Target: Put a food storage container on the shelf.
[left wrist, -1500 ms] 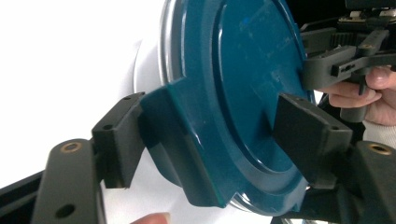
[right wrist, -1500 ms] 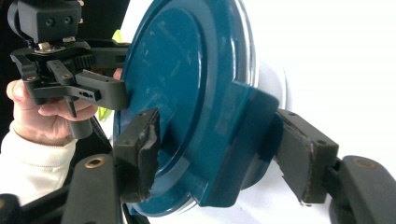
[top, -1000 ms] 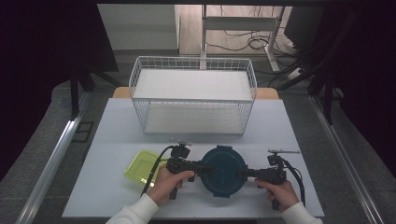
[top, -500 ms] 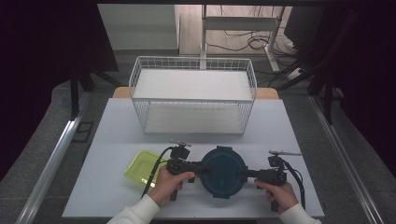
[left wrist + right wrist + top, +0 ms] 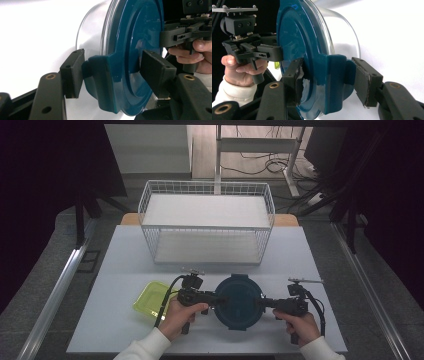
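Far out to the left of the left gripper [image 5: 216,298] a yellow-green tray [image 5: 150,297] lies flat on the table [image 5: 125,265], just past the hand that holds that gripper.

The left gripper points to the right, at the round box [image 5: 239,301]. The box has a dark blue lid [image 5: 135,50] and a clear bowl [image 5: 92,40] under it. It sits right in front of this gripper, touching close. In the left gripper view a blue clip tab [image 5: 100,80] on the rim of the lid stands between the two black jaws. The jaws are spread apart, one on each side of the tab, with small gaps. They are not pinching it yet, as far as I can tell.

The box is in the middle, between the two grippers. It is as near to one hand as to the other.

The right gripper [image 5: 264,303] points to the left, at the other side of the box. In the right gripper view another blue clip tab [image 5: 334,82] stands between its jaws. One jaw looks to be right against the lid. The other jaw has a small gap, so this gripper is spread too.

The two tabs sit across from each other, on a line that runs from gripper to gripper. I think the next move is on these tabs, both at once.

Past the box, away from both grippers, stands a white wire basket [image 5: 207,222]
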{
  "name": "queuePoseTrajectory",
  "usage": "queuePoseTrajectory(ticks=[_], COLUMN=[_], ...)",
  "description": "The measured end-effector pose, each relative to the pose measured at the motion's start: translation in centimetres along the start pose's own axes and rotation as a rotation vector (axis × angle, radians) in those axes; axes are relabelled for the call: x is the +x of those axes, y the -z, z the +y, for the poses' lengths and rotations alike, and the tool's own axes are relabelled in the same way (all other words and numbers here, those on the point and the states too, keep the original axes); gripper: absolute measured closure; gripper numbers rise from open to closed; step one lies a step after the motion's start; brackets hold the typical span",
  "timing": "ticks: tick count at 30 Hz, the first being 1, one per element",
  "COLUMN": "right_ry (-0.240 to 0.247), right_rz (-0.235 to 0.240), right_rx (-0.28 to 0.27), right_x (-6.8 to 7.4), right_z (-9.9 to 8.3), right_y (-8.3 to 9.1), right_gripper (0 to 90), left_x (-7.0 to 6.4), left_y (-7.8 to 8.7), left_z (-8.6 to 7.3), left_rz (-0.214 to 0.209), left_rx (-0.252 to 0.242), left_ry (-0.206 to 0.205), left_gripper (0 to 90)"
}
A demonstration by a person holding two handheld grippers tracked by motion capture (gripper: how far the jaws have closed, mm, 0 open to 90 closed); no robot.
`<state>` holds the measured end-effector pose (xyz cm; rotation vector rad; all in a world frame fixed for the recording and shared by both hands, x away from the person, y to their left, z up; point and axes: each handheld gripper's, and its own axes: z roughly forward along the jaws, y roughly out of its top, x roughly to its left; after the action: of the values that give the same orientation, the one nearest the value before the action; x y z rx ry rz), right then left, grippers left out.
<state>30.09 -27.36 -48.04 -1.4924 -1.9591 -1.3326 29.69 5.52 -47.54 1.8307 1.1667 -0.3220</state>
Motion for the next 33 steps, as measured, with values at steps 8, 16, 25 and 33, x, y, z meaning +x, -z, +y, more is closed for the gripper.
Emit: queuePoseTrajectory(ticks=[8,16,25,33], right_ry=[0.044,0.069,0.096,0.119], right_rz=[0.018,0.044,0.062,0.077], right_rx=[-0.022,-0.048,-0.063,-0.078], right_x=[1.3,2.6,4.6,6.0], right_z=[1.0,2.6,4.8,6.4], right_y=[0.5,0.8,1.1,0.9], right_gripper=[45.6,45.6,45.6,45.6], left_x=[-1.0,-2.0,-2.8,-3.1], left_y=[1.4,3.2,5.4,7.1], left_z=[1.1,2.8,4.6,5.7], left_rz=[0.015,0.032,0.043,0.056], left_rx=[-0.020,-0.058,-0.099,-0.126], left_ry=[-0.034,-0.052,-0.069,-0.090], left_gripper=[38.3,38.9,39.8,40.1])
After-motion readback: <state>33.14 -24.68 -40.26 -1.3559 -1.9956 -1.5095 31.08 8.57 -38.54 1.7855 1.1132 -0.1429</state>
